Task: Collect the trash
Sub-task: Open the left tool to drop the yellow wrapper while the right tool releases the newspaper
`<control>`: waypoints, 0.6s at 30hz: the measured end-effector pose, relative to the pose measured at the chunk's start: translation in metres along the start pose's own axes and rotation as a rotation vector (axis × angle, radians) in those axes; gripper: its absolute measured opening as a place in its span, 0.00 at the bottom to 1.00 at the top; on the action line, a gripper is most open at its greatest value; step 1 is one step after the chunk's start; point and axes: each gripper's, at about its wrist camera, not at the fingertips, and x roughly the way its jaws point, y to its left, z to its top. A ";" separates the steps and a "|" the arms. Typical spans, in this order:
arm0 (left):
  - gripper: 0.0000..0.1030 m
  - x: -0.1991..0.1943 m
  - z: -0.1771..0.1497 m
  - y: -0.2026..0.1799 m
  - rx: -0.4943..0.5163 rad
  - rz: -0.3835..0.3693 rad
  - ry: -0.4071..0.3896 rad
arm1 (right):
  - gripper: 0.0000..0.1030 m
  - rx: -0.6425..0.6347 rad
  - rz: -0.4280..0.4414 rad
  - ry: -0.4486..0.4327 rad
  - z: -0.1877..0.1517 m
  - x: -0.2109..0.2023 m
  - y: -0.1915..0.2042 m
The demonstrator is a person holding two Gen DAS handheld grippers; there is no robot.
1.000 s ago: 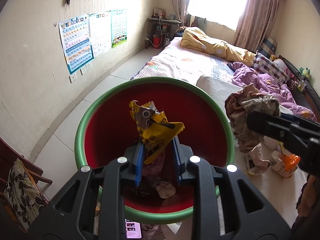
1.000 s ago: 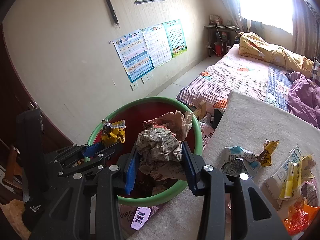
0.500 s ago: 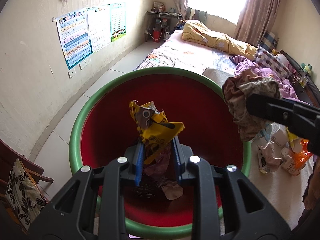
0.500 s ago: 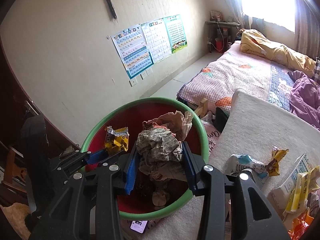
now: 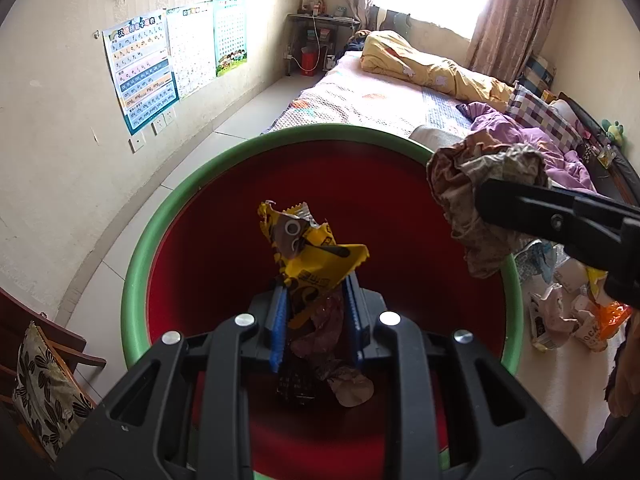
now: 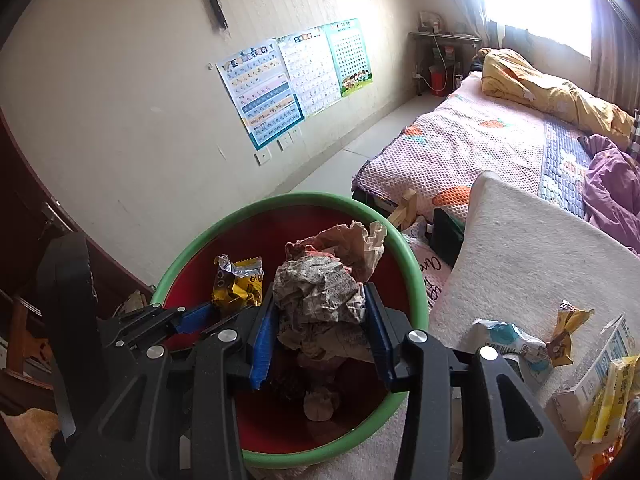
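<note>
- Left gripper (image 5: 316, 312): pinching a yellow snack wrapper (image 5: 310, 258) by its lower end, so the crumpled top sticks up above the fingers. It hangs over the open mouth of the bin (image 5: 168, 216), prob. so a release lets it fall straight in.
- Right gripper (image 6: 318, 336): clamped on a wad of crumpled newspaper (image 6: 320, 292) w/ brown paper bunched behind it, also over the bin. Wad is bulky, so the fingers sit fairly wide apart.
- Bin has a green rim, red inside; a few scraps already at the bottom. Both loads are above it, neither dropped yet.
- Right-wrist view only: shows both grippers side by side over the bin, left one w/ its wrapper to the left. Also more trash still on the white cloth (image 6: 520, 256) to the right: a blue-white packet (image 6: 516, 344), a small yellow wrapper (image 6: 568, 324), a carton (image 6: 600, 368).
- Left-wrist view only: looks deep into the bin; farther off, a dark wooden chair w/ patterned cushion (image 5: 44, 384) at lower left.
- Far: bed (image 5: 376, 100), wall posters (image 5: 140, 72), bright window.
</note>
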 end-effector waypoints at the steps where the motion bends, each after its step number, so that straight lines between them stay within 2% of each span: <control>1: 0.24 0.001 0.000 0.000 0.001 0.000 0.003 | 0.41 0.002 0.000 0.000 0.000 0.000 0.000; 3: 0.27 0.002 0.000 -0.001 -0.001 0.007 0.008 | 0.45 0.009 0.005 -0.001 0.002 0.002 -0.001; 5: 0.36 0.002 0.001 0.001 -0.006 0.009 0.008 | 0.47 0.017 0.012 -0.004 0.004 0.002 -0.002; 6: 0.48 0.000 0.001 0.000 -0.007 0.014 0.002 | 0.50 0.018 0.009 -0.006 0.005 0.002 -0.002; 9: 0.58 -0.007 0.002 0.000 -0.011 0.024 -0.022 | 0.57 0.024 0.014 -0.024 0.006 -0.001 -0.003; 11: 0.58 -0.010 0.001 0.003 -0.027 0.024 -0.024 | 0.60 0.023 0.017 -0.031 0.005 -0.004 -0.004; 18: 0.58 -0.020 -0.005 0.003 -0.052 0.056 -0.023 | 0.60 0.020 0.034 -0.039 -0.001 -0.015 -0.007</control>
